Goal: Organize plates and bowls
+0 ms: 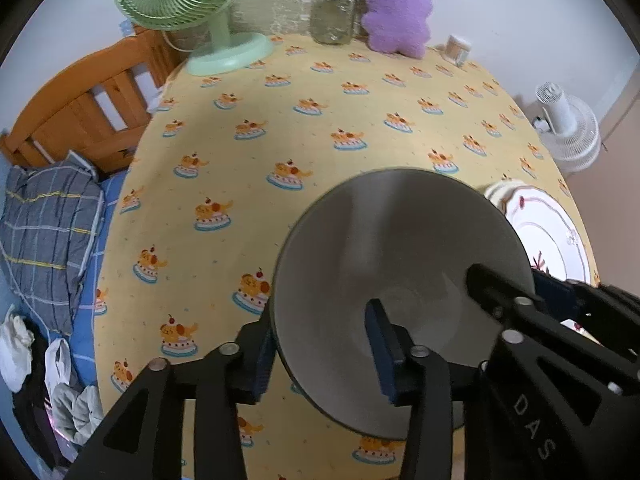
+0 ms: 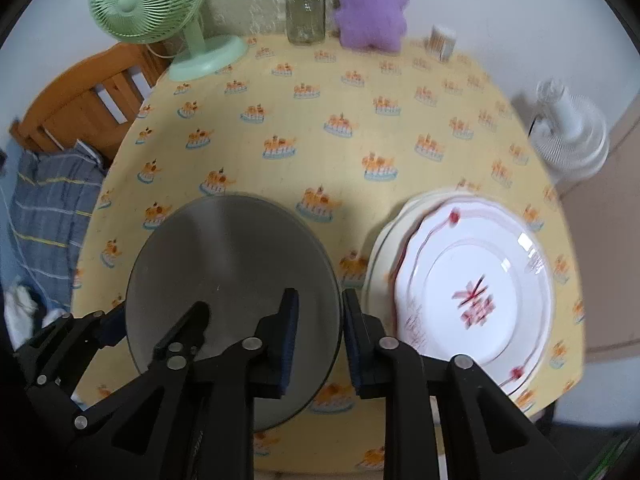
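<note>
While on table: one grey bowl [image 2: 232, 264] | two stacked plates [image 2: 472, 280]

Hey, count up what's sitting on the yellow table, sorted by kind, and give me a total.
Bowls: 1, grey bowl
Plates: 2 visible, stacked: patterned plate on cream plate
Fans: 1, green fan
Jars: 1, glass jar
Plush toys: 1, purple plush
Small containers: 1, small container
Total: 7

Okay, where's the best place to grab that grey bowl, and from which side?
Grip the grey bowl by its thin rim, from above, one finger inside and one outside. It sits upright and open; the flared wall is too wide to span. Take its left side, away from the plates.
</note>
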Action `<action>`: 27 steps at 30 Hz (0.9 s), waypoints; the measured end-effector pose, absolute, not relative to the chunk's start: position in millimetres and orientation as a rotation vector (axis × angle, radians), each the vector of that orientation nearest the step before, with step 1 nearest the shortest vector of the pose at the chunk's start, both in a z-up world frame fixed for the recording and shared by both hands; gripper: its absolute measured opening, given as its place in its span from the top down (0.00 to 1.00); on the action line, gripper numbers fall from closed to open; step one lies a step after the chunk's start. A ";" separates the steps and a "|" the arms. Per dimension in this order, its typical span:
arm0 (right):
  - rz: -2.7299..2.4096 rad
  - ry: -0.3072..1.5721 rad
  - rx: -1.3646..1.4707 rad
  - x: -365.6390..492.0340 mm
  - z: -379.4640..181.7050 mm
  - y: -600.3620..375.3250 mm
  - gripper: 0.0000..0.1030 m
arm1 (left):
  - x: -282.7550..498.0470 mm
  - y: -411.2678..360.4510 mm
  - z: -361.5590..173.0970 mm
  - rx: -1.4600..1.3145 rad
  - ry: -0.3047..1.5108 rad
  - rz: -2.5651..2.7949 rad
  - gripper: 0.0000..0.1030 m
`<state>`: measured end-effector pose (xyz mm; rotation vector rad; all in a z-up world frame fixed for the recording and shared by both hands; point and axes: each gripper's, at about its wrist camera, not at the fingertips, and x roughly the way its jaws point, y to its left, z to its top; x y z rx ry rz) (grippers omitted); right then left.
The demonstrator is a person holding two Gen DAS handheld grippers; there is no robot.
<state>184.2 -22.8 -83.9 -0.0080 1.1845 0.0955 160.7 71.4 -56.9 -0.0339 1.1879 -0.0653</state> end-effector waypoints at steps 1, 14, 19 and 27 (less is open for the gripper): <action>0.097 1.195 0.015 183.1 -86.5 -25.1 0.71 | 160.0 71.6 -58.3 -0.035 1.195 -0.073 0.44; 0.084 1.186 0.143 178.1 -85.3 -57.1 0.33 | 161.7 88.2 -55.6 -0.118 1.202 -0.057 0.22; 0.142 1.170 0.131 188.3 -86.6 -59.1 0.31 | 164.4 88.5 -55.2 -0.140 1.205 -0.021 0.21; 0.308 1.200 0.196 208.5 -99.1 -62.3 0.31 | 170.6 95.2 -54.4 -0.133 1.184 0.076 0.21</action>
